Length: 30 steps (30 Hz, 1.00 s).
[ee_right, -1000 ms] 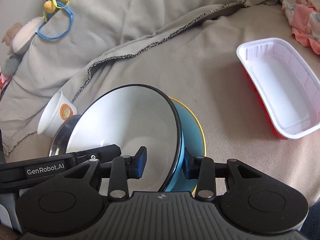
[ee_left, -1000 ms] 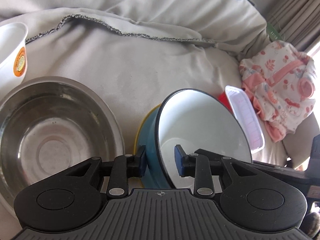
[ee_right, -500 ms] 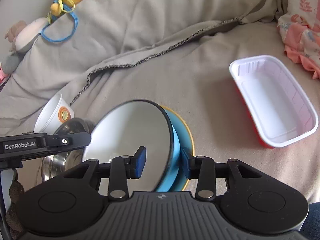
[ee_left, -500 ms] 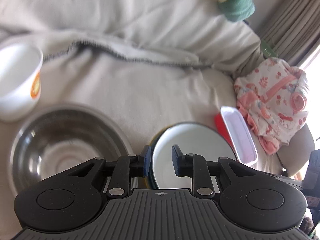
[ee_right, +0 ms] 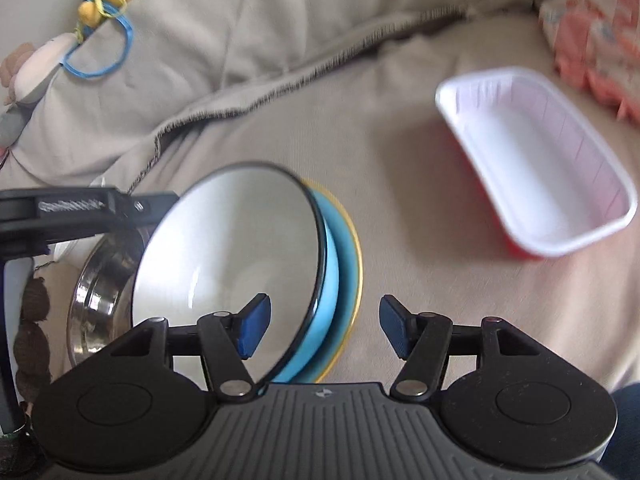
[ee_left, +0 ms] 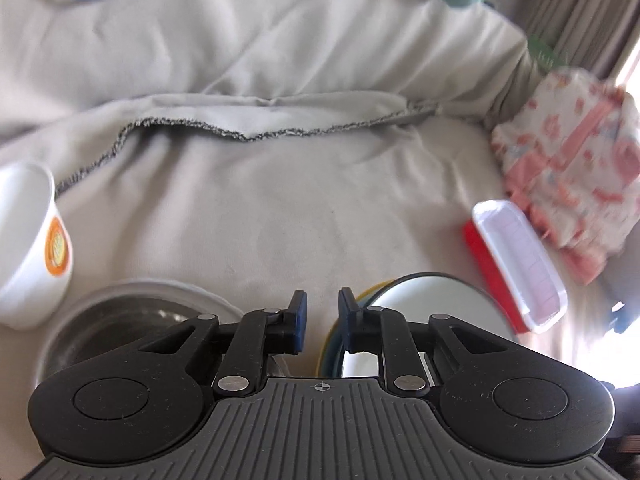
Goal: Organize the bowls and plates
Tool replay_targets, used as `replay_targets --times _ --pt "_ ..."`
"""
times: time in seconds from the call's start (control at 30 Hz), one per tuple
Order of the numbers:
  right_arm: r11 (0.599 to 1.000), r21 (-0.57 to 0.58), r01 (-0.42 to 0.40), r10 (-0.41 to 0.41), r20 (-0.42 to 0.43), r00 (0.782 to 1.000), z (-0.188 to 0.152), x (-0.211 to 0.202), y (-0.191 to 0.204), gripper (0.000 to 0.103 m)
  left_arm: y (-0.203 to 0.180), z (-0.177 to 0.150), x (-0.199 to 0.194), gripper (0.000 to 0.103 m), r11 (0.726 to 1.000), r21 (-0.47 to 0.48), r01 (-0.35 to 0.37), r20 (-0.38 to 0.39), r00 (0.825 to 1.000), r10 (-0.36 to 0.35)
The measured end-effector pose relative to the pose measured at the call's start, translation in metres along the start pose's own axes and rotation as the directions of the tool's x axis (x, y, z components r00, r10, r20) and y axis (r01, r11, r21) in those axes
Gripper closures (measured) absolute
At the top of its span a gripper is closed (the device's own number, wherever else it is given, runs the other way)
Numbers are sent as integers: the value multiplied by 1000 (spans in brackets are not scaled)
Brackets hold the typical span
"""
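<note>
A blue enamel bowl with a white inside and black rim leans tilted on a blue plate with a yellow rim. Both show in the left wrist view, bowl low right. A steel bowl lies to its left, also in the right wrist view. My right gripper is open, its jaws either side of the bowl's rim without touching. My left gripper is nearly closed and empty, above the gap between the steel bowl and the plate.
A white paper cup with an orange logo stands at the left. A red tray with a white inside lies at the right, near pink patterned clothing. Grey blanket covers the surface. Toys and a blue ring lie far back.
My right gripper has opened and let go of the blue bowl's rim. My left gripper has let go of the bowl, pulled back up and left, and narrowed.
</note>
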State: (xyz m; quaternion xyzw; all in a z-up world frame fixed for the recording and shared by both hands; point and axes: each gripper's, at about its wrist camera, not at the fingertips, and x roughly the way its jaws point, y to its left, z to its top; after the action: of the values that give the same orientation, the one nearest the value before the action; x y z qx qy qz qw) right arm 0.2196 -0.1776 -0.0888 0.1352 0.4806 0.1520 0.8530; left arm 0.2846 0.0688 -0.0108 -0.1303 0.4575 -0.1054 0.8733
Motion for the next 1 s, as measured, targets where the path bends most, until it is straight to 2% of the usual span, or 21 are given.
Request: replay_targets --times 0.07,0.13,0.2,0.3,0.4,0.53,0.6,0.7,0.87,0.9,0.97,1.0 --pt "1000 18 -22 23 -28 999 -3 9 -3 42 12 2 -10 82 994 -60 88 -1 996 -88" --pt "999 28 -31 32 -31 999 -4 13 -5 42 17 5 -18 82 975 -79 210 -2 978 -210" --pt "999 36 -33 34 -34 999 -3 15 -6 42 13 4 -18 82 964 -54 259 -22 965 -261" --pt "999 32 -42 43 -37 998 -2 16 -6 42 6 0 -2 87 980 -42 194 -66 978 -197" --pt "997 29 -73 75 -42 996 -2 13 -4 42 5 -4 13 87 980 -58 191 -104 975 -196" --pt "994 26 -104 106 -60 993 -5 14 -3 42 -4 -6 11 87 988 -23 152 -99 983 -154" --pt "994 35 -103 106 -64 992 -5 15 -4 42 -6 -5 -3 83 986 -6 165 -61 984 -165" --pt "994 43 -105 108 -63 992 -5 16 -6 42 -6 -2 -17 82 987 6 163 -27 986 -163" --pt "994 27 -102 104 -66 992 -5 16 -2 42 7 -2 0 82 995 -34 90 -67 993 -92" --pt "995 22 -100 102 -67 993 -6 16 -1 42 10 -2 3 80 995 -45 86 -75 993 -90" --pt "994 19 -109 110 -70 991 -6 17 1 42 15 -3 10 69 994 -64 87 -83 992 -93" --pt "993 19 -115 116 -74 990 -6 18 1 42 16 -4 13 68 994 -68 89 -88 992 -95"
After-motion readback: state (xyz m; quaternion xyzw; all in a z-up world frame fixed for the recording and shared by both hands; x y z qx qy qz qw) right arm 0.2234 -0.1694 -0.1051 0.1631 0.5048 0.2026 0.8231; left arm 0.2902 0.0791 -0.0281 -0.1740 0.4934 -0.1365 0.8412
